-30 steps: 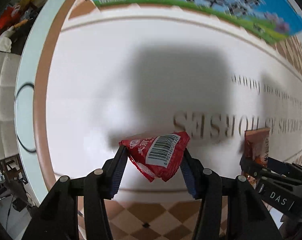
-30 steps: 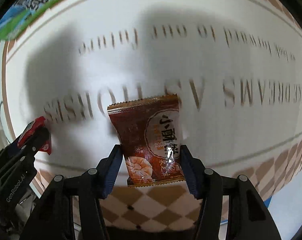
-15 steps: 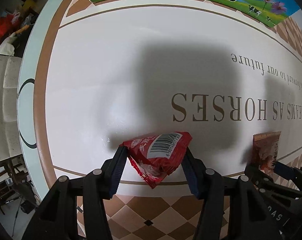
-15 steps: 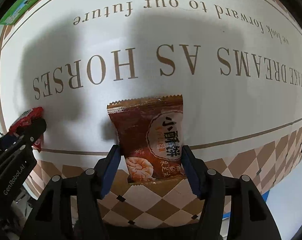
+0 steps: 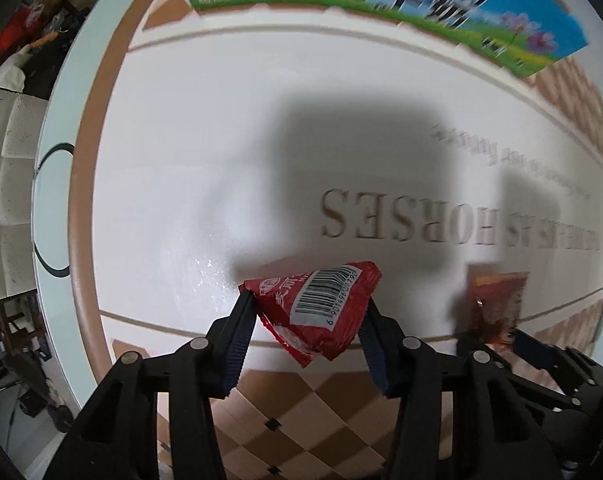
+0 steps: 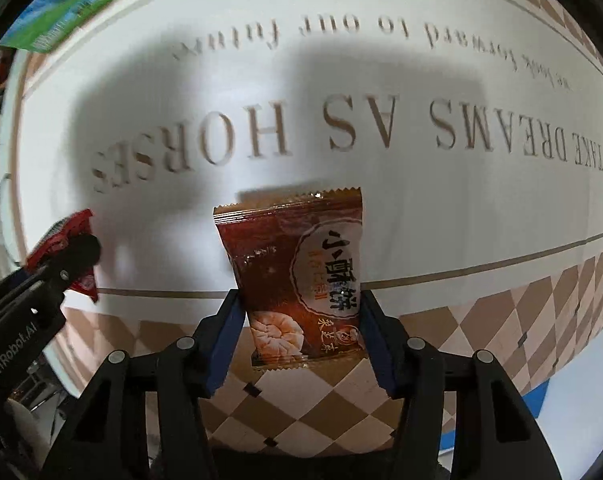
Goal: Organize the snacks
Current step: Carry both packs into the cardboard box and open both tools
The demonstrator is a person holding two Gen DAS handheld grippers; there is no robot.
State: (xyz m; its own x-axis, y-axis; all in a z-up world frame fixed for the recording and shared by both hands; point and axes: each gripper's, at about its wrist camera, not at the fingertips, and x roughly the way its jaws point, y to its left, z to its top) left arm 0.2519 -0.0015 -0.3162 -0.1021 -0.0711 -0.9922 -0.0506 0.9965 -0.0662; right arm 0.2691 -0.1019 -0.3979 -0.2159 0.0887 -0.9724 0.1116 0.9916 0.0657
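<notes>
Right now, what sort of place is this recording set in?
Probably a home or a lived-in workroom: a table under a printed tablecloth with a slogan and checkered border, a milk carton box on it, a cushioned seat beside it and floor clutter behind.

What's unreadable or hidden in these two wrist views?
- Blue-green carton, left wrist view: print smeared by motion blur, top cut by the frame edge.
- Red packet in the left gripper: only its barcode side faces the camera.
- Brown packet in the right gripper: its back faces away.
- Small script on the tablecloth, left wrist view: blurred.
</notes>
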